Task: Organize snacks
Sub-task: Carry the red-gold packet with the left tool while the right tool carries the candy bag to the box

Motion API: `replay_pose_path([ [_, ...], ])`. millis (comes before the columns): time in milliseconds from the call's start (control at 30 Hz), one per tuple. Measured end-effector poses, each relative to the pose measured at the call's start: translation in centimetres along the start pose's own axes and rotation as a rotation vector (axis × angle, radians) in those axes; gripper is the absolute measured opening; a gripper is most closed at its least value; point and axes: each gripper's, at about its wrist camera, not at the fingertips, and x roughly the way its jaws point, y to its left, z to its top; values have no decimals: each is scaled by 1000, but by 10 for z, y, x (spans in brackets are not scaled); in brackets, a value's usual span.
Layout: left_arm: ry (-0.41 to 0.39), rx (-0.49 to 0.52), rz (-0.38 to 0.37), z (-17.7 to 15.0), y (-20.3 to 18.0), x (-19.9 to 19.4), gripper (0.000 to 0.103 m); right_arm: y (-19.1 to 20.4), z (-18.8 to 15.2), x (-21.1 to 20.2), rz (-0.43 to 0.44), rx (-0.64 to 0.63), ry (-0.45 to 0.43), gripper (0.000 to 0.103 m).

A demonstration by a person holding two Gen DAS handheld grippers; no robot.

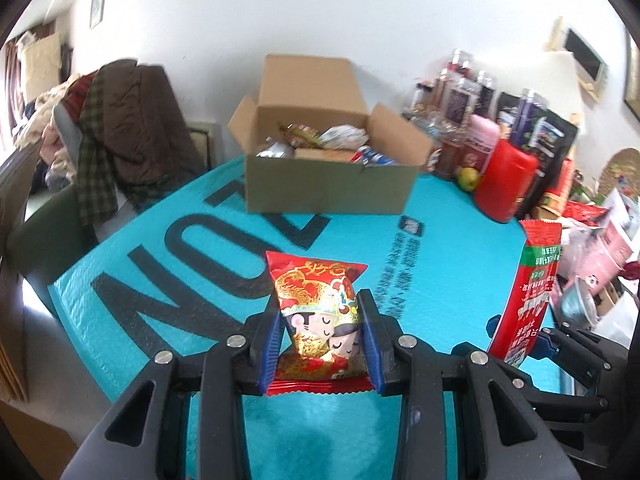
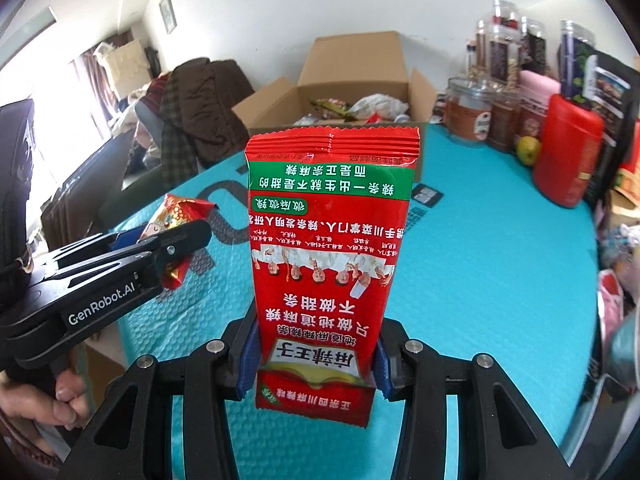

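My left gripper (image 1: pixel 322 332) is shut on a small red and gold snack packet (image 1: pixel 320 312) with two cartoon faces, held above the teal mat (image 1: pixel 180 280). My right gripper (image 2: pixel 316 356) is shut on a tall red snack bag (image 2: pixel 328 264) with a green band and white Chinese text, held upright. That bag also shows at the right of the left wrist view (image 1: pixel 528 292), and the small packet (image 2: pixel 176 220) in the left gripper (image 2: pixel 160 248) shows at the left of the right wrist view. An open cardboard box (image 1: pixel 328 184) holding several snacks stands at the mat's far side.
Jars, a red canister (image 1: pixel 506 184), a pink bottle, a green fruit (image 1: pixel 469 178) and dark bags crowd the far right. Packets and a metal bowl (image 1: pixel 576 300) lie at the right edge. A chair with brown clothing (image 1: pixel 132 136) stands at the left.
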Motion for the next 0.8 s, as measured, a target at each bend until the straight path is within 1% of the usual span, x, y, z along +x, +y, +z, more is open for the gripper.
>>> replay_pose_path([
  [167, -40, 35, -27, 6, -14, -17, 35, 1, -2, -24, 2, 0, -52, 45],
  [333, -99, 66, -48, 22, -26, -33, 35, -1, 6, -42, 8, -7, -101, 45],
  [433, -128, 73, -68, 35, -30, -38, 35, -3, 14, -50, 3, -17, -134, 45],
  [567, -166, 86, -82, 53, -34, -43, 35, -6, 30, -56, 18, -27, -170, 45],
  [800, -208, 109, -94, 84, -38, -39, 35, -11, 65, -60, 26, -55, -219, 45],
])
